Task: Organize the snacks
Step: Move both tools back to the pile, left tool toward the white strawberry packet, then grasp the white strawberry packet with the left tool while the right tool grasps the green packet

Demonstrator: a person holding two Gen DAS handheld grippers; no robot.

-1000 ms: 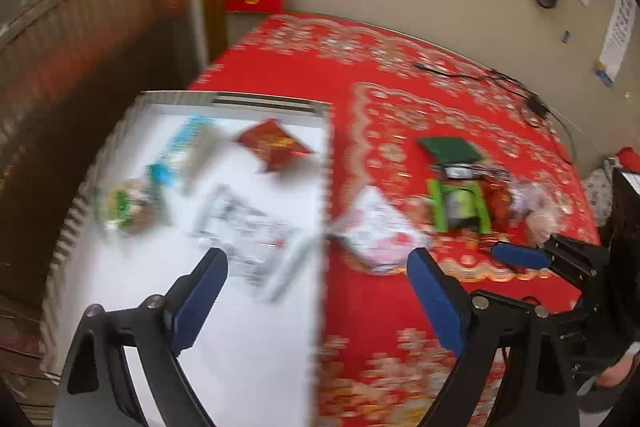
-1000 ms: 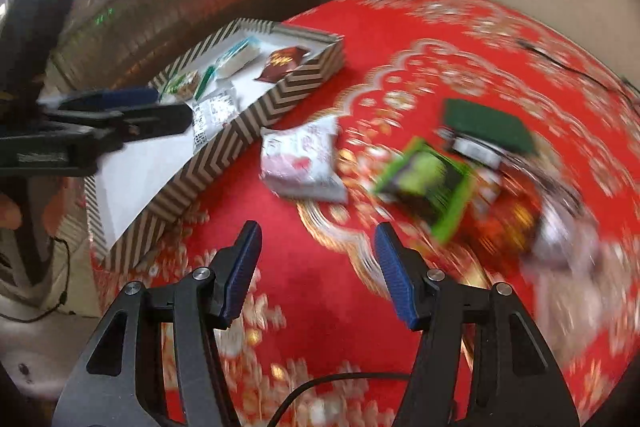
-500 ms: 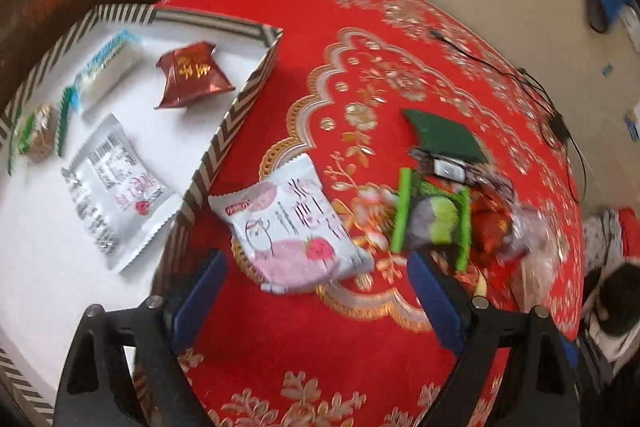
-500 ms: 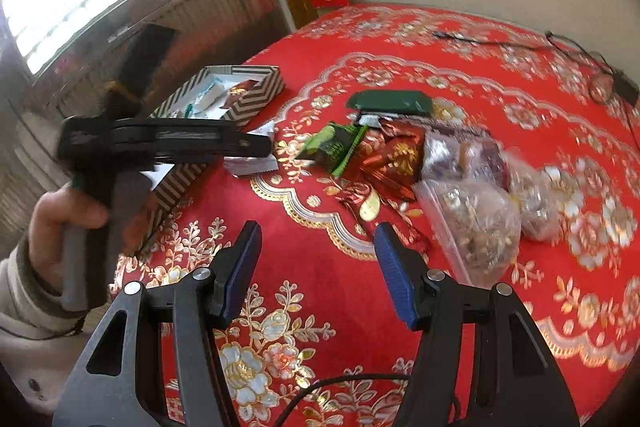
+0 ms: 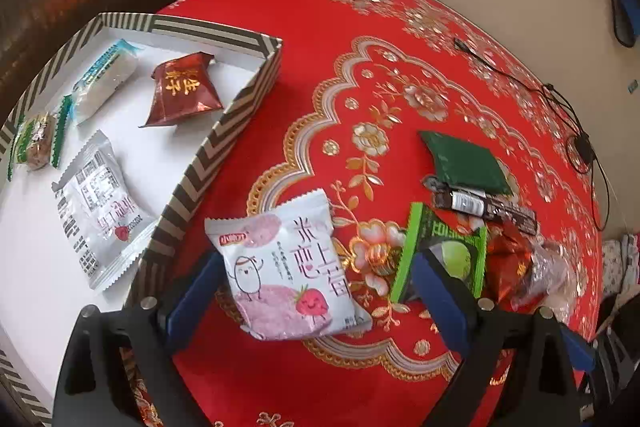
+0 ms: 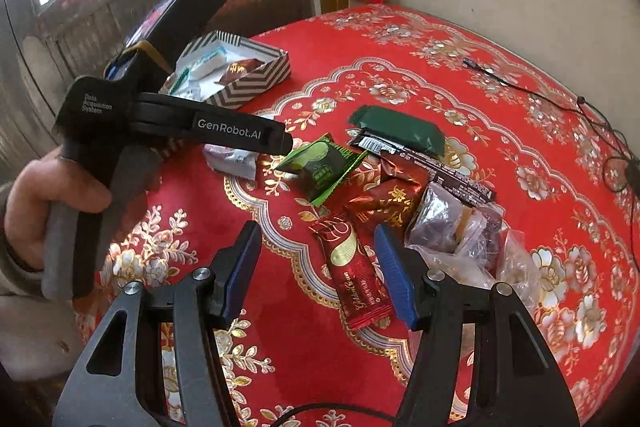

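A second ago my left gripper was over the box. Now it has swung away from the box and come down over the red cloth. That means I am going for the next snack to put away.

In the left view, the box sits at the left edge. Four snacks are already in it: a small green one, a white and blue one, a dark red one and a silver one. So part of the job is done.

The pink pack lies low in the middle of that view, flat on the cloth, just beside the box wall. My left jaws are wide apart and hold nothing. The pack sits between them, nearer the left finger, which pokes up at the pack's left edge. I cannot tell if it touches. The right finger is past the pack, in front of the green pack.

To the right is the pile still to sort.

In the right view, my right gripper has its jaws partly apart and empty. A red bar lies between them on the cloth, and I am not squeezing it.
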